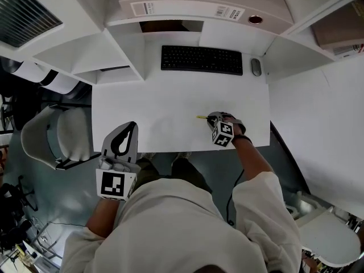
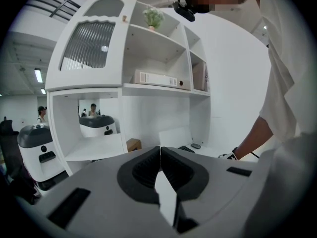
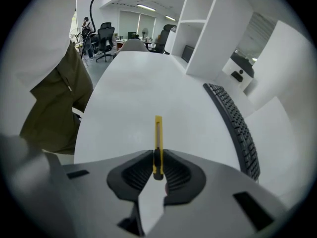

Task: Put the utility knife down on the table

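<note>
A black keyboard lies at the far edge of the white table, and a grey mouse is just beside it on the right. The middle of the table is bare. The right gripper is near the near edge, toward the right corner, and clamps the yellow utility knife by one end. I cannot tell if the knife touches the table. The left gripper is off the near left corner, its jaws pressed together on nothing. A box on the shelf carries labels too small to read.
</note>
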